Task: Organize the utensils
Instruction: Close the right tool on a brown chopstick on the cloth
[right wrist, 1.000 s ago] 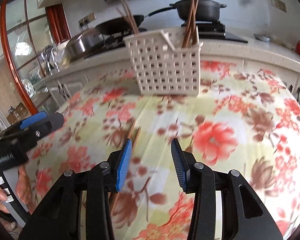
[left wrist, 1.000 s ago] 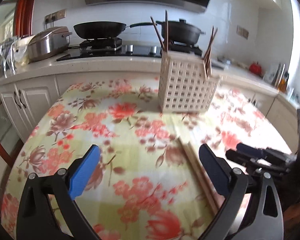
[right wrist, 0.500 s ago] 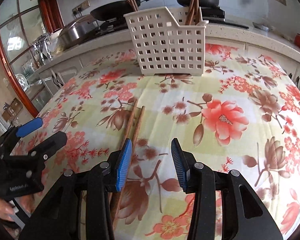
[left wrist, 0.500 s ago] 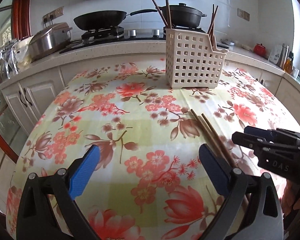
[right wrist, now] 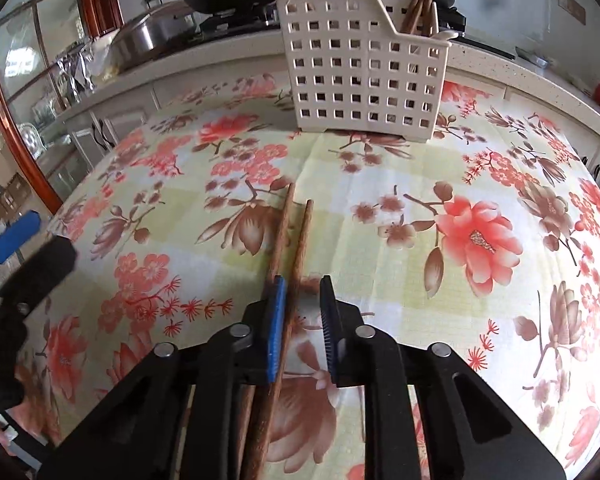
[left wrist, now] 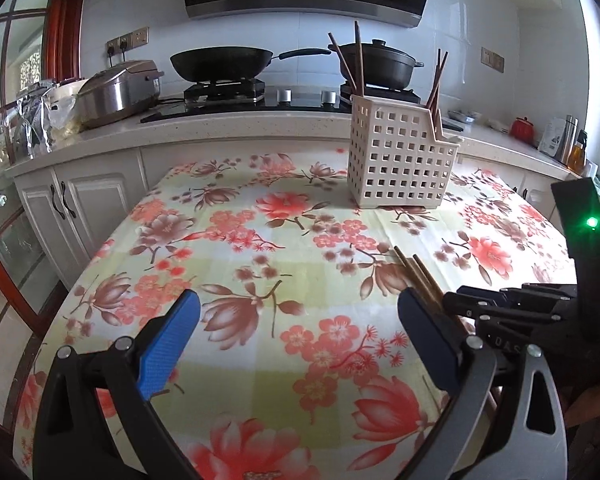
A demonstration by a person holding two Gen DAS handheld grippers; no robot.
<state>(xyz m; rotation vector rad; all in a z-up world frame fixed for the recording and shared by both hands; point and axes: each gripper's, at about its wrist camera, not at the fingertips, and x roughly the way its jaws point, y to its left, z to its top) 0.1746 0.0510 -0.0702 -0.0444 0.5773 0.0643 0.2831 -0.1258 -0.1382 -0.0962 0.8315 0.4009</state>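
Kitchen backdrop: stove (left wrist: pixel 224 92), wok (left wrist: pixel 220 63), pot (left wrist: pixel 380 66) on counter behind flowered table (left wrist: pixel 236 256).
Left view, basket: white holder (left wrist: pixel 400 156) at far table edge, chopsticks standing in it (left wrist: pixel 350 62).
Left view, progress: partly done; loose pair (left wrist: pixel 416 276) flat on cloth, well short of basket.
Left view, left tongs (left wrist: pixel 296 344): wide open, empty, low over near table edge, level, aimed at basket.
Left view, right tongs (left wrist: pixel 512 304): just right of left, at loose pair.
Right view, loose pair (right wrist: pixel 296 236): pointing toward basket (right wrist: pixel 364 64).
Right view, right tongs (right wrist: pixel 302 326): partly open, low, straddling right-hand stick; other stick outside left finger; not clamped.
Right view, remaining: close, lift, drop into basket.
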